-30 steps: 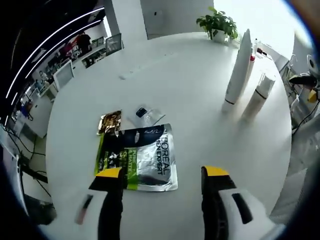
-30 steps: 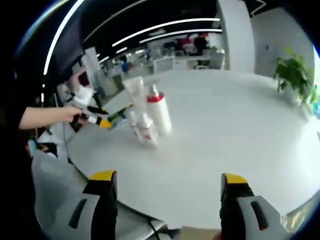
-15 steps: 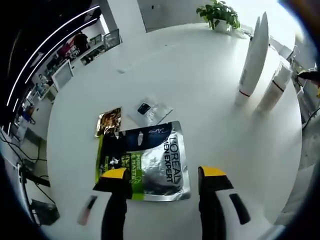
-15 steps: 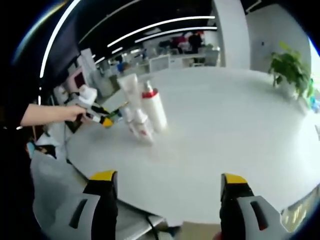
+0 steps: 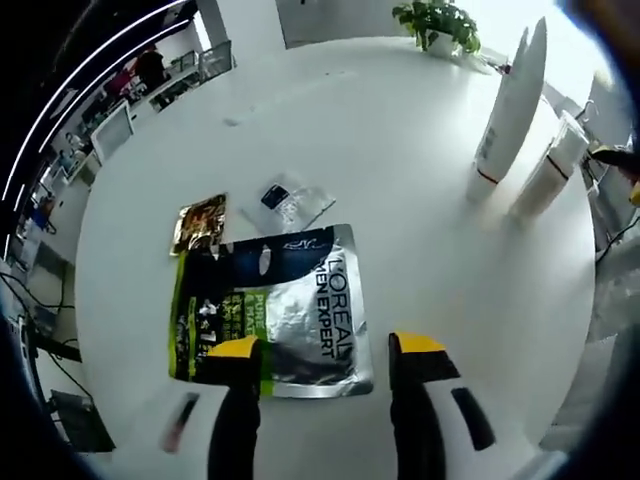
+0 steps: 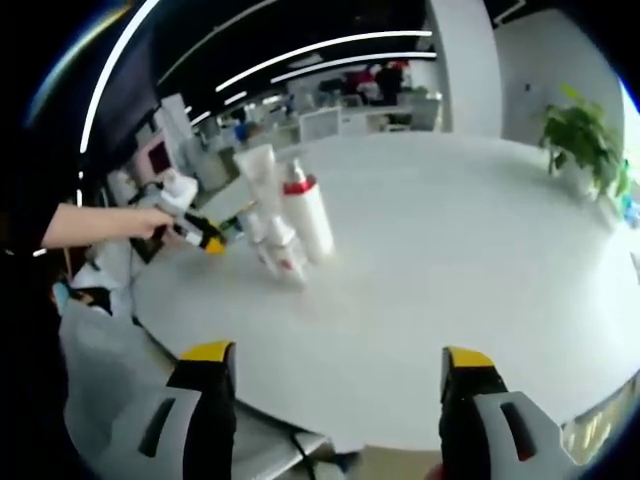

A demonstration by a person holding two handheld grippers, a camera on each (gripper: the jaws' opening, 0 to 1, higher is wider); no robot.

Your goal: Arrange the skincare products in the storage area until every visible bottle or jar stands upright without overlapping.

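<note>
Left gripper [image 5: 325, 350] open over sachet [image 5: 270, 310].

Left gripper [image 5: 327, 352] seen with fingers [image 5: 236, 352] spread, hovering over a flat silver-and-green pouch [image 5: 268, 312] on the white counter [image 5: 400, 180]. Gold sachet [image 5: 200, 222] and clear packet [image 5: 287, 202] lie just beyond. White tube [image 5: 510, 100] and bottle [image 5: 547, 165] stand upright far right; potted plant [image 5: 437, 20] at the far edge.

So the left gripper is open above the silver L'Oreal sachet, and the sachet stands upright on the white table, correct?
Not quite: in the left gripper view the silver L'Oreal sachet lies flat on the white table. The left gripper is indeed open above it.
</note>
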